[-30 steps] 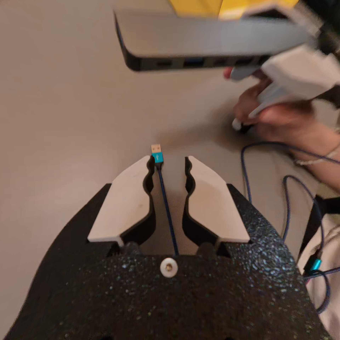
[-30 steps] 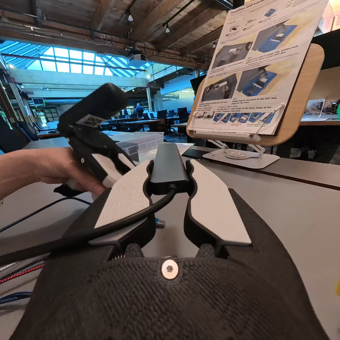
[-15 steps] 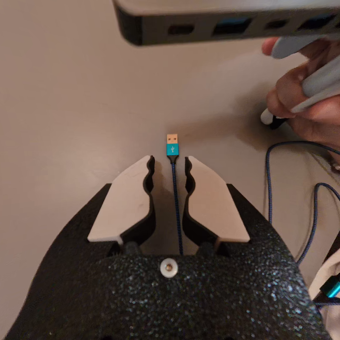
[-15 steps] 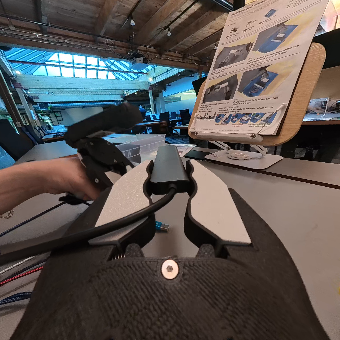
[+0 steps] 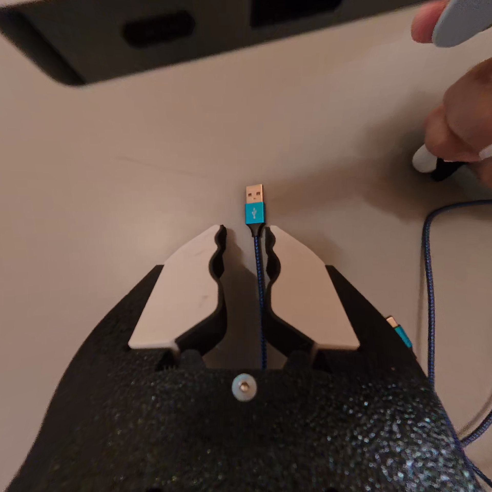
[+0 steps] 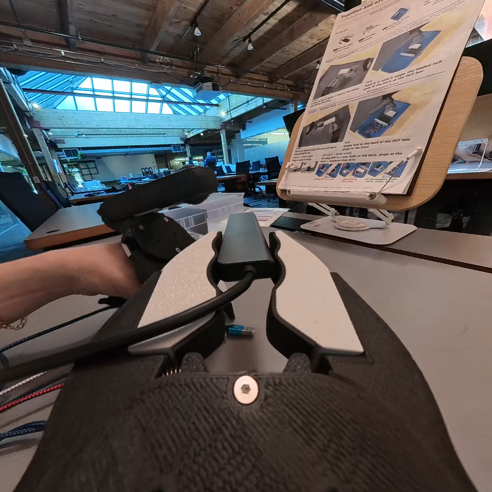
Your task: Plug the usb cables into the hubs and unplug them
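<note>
Left tongs (image 5: 245,229) open, fingers apart over the bench (image 5: 106,165). I see the blue braided cable (image 5: 259,292) running up between them, closer to the right finger, teal USB plug (image 5: 254,211) lying just past the tips, metal end pointing at the hub (image 5: 133,34), gap between them. Right tongs (image 6: 245,234) clamped on the hub's cable end, holding it off the bench. A second teal plug (image 5: 402,338) lies right of the left tongs.

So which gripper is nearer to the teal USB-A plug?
Left. The left gripper has the teal USB-A plug just beyond its fingertips; the right gripper holds the hub above it.
</note>
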